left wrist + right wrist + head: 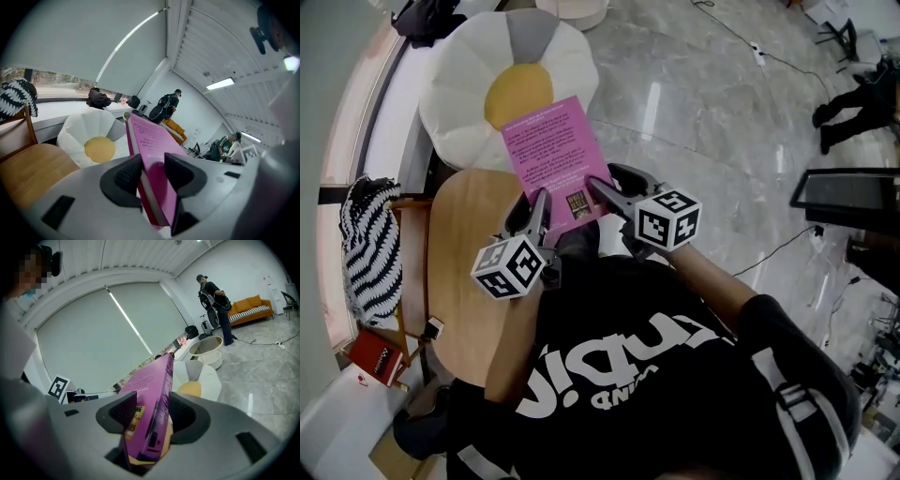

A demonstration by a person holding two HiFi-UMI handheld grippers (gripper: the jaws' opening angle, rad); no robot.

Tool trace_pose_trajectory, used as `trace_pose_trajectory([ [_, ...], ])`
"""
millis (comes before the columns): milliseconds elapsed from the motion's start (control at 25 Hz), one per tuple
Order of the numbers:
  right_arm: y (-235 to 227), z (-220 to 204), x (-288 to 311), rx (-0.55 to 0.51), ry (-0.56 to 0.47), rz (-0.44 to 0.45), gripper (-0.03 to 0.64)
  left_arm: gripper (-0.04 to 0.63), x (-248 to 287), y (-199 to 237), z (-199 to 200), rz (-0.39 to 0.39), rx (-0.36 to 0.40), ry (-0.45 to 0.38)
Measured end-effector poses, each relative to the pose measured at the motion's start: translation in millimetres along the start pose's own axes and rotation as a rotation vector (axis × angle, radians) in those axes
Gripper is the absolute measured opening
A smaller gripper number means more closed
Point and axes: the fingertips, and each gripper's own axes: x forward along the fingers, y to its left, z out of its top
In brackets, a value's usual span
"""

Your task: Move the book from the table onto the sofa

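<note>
Head view: the pink book (551,155) hangs in the air, pinched at its near end from both sides. Its far end reaches over the yellow middle of the flower-shaped sofa (469,84).
Left gripper view: the left gripper (152,176) is clenched on the near left part of the book, with one pad on the cover and the other on the underside.
Right gripper view: the right gripper (152,416) grasps the near right part of the book at the spine edge, its pads pressed on both faces.
Book: lifted clear of the worktop (459,244), cover up, and as far as I can tell touching neither the wood nor the cushion.
Worktop: round and wooden, with nothing on the stretch under the grippers. A striped cloth (370,244) hangs on a chair at its far left.
Sofa: white petals round a yellow centre, just beyond the worktop. I judge this to be the target, not the orange couch (251,305) far across the room.
Done: the pick-up and the lift, and by my reading most of the carry.
Left to do: bring the book fully over the cushion, lower it until it rests there, release both grippers and draw them back.
</note>
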Motion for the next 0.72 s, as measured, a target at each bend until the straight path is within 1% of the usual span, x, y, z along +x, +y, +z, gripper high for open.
trace_pose_trajectory([
  [360,-16,62,72,0.010,0.007,0.019,0.209,0.160,53,33,73,0.024,-0.001,-0.005],
  [600,-28,99,110,0.023,-0.013,0.030,0.204,0.160,82,48,114,0.029,0.015,-0.020],
  [720,-32,111,124,0.017,-0.001,0.032,0.204,0.160,94,54,126,0.033,0.007,-0.023],
])
